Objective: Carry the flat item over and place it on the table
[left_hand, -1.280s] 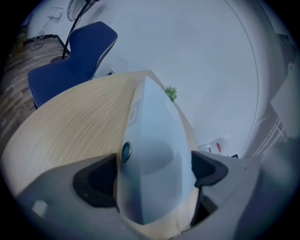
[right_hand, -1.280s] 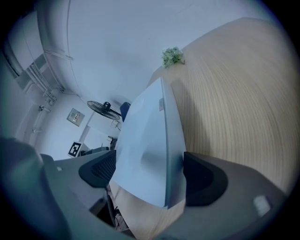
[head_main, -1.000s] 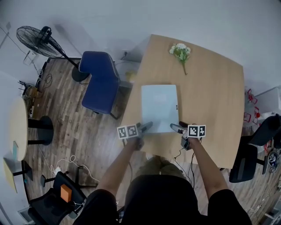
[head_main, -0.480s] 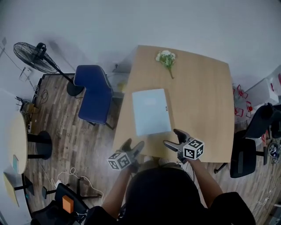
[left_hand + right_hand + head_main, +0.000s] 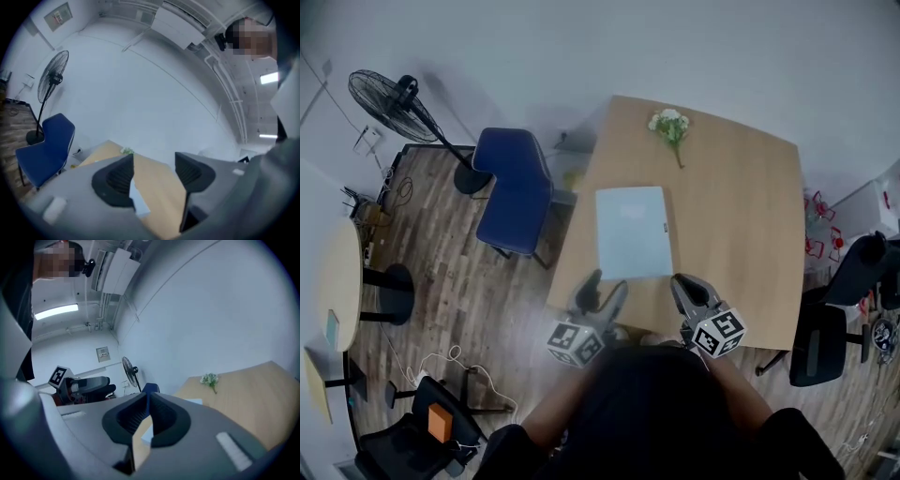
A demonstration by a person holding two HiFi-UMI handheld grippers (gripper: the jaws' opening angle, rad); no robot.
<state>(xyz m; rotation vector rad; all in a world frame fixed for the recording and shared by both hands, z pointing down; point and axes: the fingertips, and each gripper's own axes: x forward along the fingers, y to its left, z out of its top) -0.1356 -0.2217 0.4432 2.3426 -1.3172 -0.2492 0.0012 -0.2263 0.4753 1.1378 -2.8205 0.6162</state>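
At the far left a round pale table (image 5: 337, 281) stands on the wood-plank floor (image 5: 441, 272), and beyond it a black pedestal fan (image 5: 389, 94) stands near the white wall. Next comes a blue chair (image 5: 517, 187), just beside the left edge of the wooden table (image 5: 741, 225). My left gripper (image 5: 606, 286) shows against the table's near edge, held about level. Its jaws have just been closing yet stand apart, released, with nothing between the pads (image 5: 117, 178), only the tabletop showing through the gap. The flat item (image 5: 634, 232), a pale blue rectangle, lies flat on the wooden table, in its near left part, ahead of both my grippers and touched by neither. Past it, close to the table's far edge, lies a small sprig of white flowers (image 5: 670, 125), well apart from the flat item. My right gripper (image 5: 687, 286) shows just right of the flat item's near corner, also against the near edge. Its jaws have just been closing and now sit clenched, pad to pad but for a sliver, gripping nothing. At the far right a black office chair (image 5: 844, 300) stands beside the table's right edge
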